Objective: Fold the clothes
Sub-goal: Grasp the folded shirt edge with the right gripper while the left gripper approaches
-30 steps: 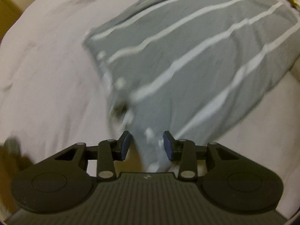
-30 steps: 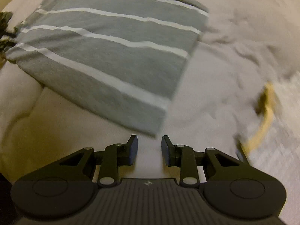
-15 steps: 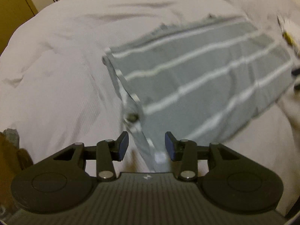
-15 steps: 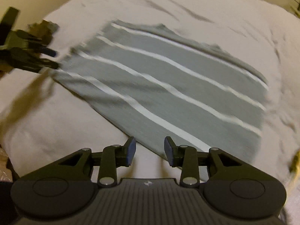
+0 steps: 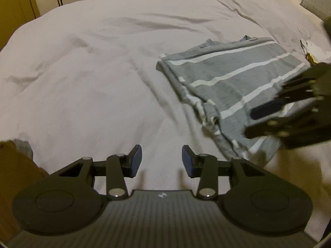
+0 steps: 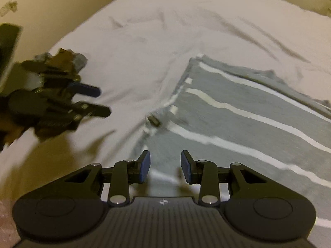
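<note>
The left claw (image 5: 161, 161) is open. Its two blue pads have a wide gap and nothing sits between them. Under it is only the white bed cover (image 5: 93, 72). The grey striped shirt (image 5: 231, 82) lies flat and folded on the bed, ahead of this claw and off to its right side, well apart from its tips.

The right claw (image 6: 165, 164) is open too, with nothing in it. It hangs over the near edge of the shirt (image 6: 238, 128). The grey cloth with white stripes spreads out ahead of it and to its right. The right part of the shirt runs out of the picture, so its far end is cut off there.

In the left wrist view, the right claw (image 5: 266, 113) shows as a dark blurry shape over the shirt's near right corner. It hides that corner. It looks just above the cloth, but the blur makes it hard to tell if it touches.

In the right wrist view, the left claw (image 6: 97, 101) is a dark blurry shape to the left, over bare bed cover (image 6: 144, 41). A small dark lump at the shirt's left edge is too blurry to name.

A pale wall (image 6: 51, 4) stands behind the bed.
</note>
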The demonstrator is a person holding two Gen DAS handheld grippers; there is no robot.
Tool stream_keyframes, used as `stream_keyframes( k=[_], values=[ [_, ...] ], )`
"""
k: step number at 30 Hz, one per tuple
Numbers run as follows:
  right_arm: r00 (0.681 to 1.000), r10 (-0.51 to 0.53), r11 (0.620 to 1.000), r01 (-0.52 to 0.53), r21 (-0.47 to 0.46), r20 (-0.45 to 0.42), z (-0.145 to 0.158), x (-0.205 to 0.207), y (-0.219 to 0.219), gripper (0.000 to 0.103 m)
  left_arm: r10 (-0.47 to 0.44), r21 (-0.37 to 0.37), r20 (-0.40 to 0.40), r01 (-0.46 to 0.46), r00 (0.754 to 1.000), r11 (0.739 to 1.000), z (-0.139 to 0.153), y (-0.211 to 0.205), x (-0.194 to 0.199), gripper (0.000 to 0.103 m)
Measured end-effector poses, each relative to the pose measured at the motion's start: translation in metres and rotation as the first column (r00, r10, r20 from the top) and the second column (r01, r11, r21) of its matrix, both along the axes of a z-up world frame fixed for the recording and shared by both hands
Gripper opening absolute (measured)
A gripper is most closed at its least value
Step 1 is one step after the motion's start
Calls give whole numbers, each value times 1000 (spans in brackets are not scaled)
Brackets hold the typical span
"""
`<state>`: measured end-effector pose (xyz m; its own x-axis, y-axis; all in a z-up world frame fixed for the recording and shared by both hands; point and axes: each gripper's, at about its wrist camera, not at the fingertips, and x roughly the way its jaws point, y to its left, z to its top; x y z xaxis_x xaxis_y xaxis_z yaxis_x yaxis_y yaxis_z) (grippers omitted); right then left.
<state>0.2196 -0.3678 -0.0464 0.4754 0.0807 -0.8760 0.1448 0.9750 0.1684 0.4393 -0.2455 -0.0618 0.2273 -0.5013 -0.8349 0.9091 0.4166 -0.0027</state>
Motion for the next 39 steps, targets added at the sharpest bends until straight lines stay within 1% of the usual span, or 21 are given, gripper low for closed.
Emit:
stream_keyframes(
  k=[3,7,8,9,10,11,12,16,20,22,26,28,31,33,34,37,39],
  values=[
    [999,-23,999,21,-27,-49,-13,21,4,36,-7,-14,-8,6,1000,1000,-5,3,3,37],
    [992,-55,997,47,-66,-114,-29,47,9,36,-24,-51,-29,23,999,998,-10,-3,9,37],
    [990,-63,996,53,-76,-130,-33,54,10,34,-32,-59,-35,30,999,998,-10,-6,10,37],
    [989,-67,995,56,-85,-135,-34,56,10,26,-40,-66,-41,37,998,997,-12,-9,12,37],
    [988,-70,994,58,-93,-137,-34,57,10,21,-55,-72,-47,51,997,996,-13,-13,14,37],
    [987,-75,994,63,-87,-139,-33,57,9,6,-76,-77,-54,72,996,994,-15,-18,14,37],
    [987,-77,994,66,-82,-139,-32,56,8,1,-97,-83,-61,92,993,992,-17,-23,15,37],
    [987,-121,992,115,-59,-103,-20,43,-1,0,-159,-114,-120,146,980,983,-25,-39,20,39],
    [984,-168,986,166,-28,-62,-5,27,-11,0,-214,-147,-186,188,959,971,-34,-55,26,40],
    [981,-189,982,189,-14,-46,-1,21,-15,1,-235,-134,-213,210,948,968,-40,-60,28,40],
    [975,-219,975,220,13,-30,2,16,-21,1,-329,-69,-172,322,928,944,-46,-70,14,40],
    [976,-216,976,216,23,-18,4,15,-20,1,-333,-67,-162,327,929,943,-43,-67,15,41],
    [979,-206,978,206,31,-11,4,15,-18,1,-259,-115,-183,241,948,964,-36,-63,28,44],
    [978,-208,978,208,36,-6,4,14,-18,1,-232,-126,-210,209,950,970,-38,-67,35,45],
    [978,-209,977,209,39,-3,4,14,-18,1,-247,-116,-217,226,944,967,-41,-72,34,45],
    [978,-210,977,210,42,4,4,15,-17,1,-330,-60,-206,325,921,944,-51,-83,23,45],
    [978,-207,977,207,44,4,4,16,-15,1,-303,-58,-188,297,934,953,-45,-74,30,45]
  ],
)
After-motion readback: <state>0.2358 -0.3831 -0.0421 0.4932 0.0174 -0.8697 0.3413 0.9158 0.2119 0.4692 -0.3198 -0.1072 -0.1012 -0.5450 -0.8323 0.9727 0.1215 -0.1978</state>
